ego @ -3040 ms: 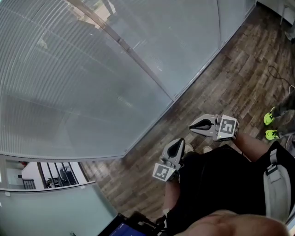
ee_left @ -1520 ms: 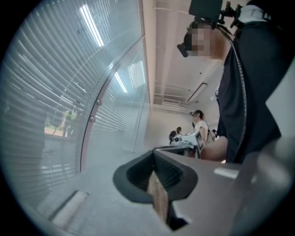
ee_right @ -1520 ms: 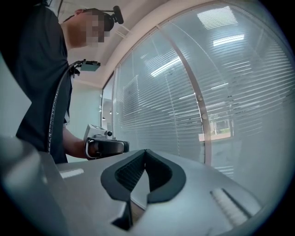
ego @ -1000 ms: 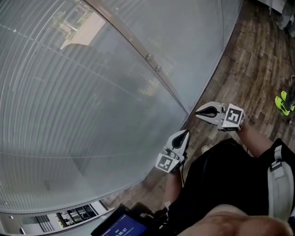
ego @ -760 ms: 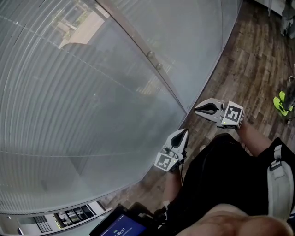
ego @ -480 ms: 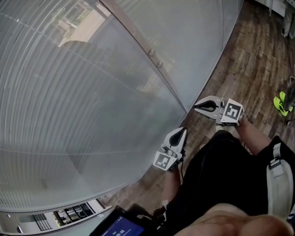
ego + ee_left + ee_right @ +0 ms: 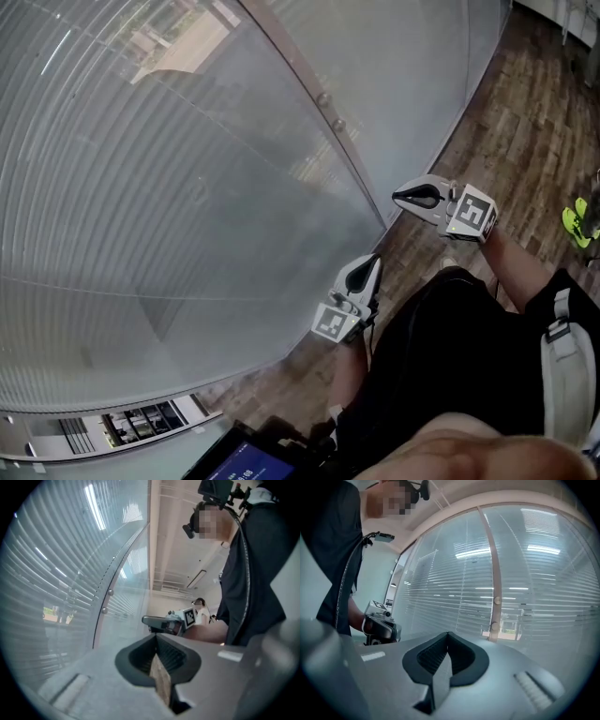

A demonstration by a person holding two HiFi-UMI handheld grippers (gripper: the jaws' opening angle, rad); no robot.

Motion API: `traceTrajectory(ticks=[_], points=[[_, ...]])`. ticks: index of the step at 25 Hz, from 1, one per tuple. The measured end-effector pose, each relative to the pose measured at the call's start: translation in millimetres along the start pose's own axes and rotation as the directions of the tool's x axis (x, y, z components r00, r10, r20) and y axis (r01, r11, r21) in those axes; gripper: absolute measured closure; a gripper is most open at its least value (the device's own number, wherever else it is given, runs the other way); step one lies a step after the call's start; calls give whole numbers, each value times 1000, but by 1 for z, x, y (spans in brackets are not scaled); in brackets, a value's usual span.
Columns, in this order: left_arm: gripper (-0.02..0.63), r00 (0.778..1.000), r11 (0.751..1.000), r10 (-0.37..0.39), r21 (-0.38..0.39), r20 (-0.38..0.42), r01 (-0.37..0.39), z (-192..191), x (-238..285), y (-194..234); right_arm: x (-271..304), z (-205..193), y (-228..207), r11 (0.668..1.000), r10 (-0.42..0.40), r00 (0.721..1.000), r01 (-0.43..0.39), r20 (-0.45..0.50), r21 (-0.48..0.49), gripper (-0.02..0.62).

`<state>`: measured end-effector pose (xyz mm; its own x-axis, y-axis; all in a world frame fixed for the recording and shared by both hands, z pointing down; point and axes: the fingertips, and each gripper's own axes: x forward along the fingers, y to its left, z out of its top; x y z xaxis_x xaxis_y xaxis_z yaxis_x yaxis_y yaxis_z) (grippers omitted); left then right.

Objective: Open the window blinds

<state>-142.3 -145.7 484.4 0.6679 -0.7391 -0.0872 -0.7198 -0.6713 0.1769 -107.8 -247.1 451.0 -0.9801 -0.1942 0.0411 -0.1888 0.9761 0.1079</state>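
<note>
The window blinds are seen across the left and middle of the head view. They are lowered over the glass down to the window's bottom edge, with the slats lying close together. Only a faint outdoor scene is let through near the top edge, so nothing of the opening is judged to be done.

Further right, a vertical frame post is set between two panes. Two small round knobs are fixed on it, one just below the other. Whether the slats are worked by them cannot be told.

Right of the post, the left gripper is held near the window's bottom edge, apart from the glass, its jaws pressed together on nothing. The right gripper is held a little higher and further right, likewise clenched and empty.

A control is yet to be reached and grasped, and the slats turned or raised, so the whole task is judged to be left.
</note>
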Motion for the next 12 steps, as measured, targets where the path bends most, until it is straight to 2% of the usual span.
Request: traceTrajectory(ticks=[3, 6, 9, 12], points=[[604, 1000, 1000, 5, 8, -2, -5, 2, -3, 3, 7, 0, -13, 999, -21, 999, 19, -36, -48, 589], [604, 1000, 1000, 18, 15, -8, -18, 1, -4, 8, 17, -4, -31, 988, -58, 990, 39, -128, -147, 589], [604, 998, 999, 47, 29, -30, -46, -2, -3, 12, 26, -1, -52, 964, -126, 972, 73, -199, -256, 589], [604, 997, 996, 79, 34, -27, -78, -2, -5, 16, 35, 10, -69, 929, -182, 957, 92, -227, -360, 579]])
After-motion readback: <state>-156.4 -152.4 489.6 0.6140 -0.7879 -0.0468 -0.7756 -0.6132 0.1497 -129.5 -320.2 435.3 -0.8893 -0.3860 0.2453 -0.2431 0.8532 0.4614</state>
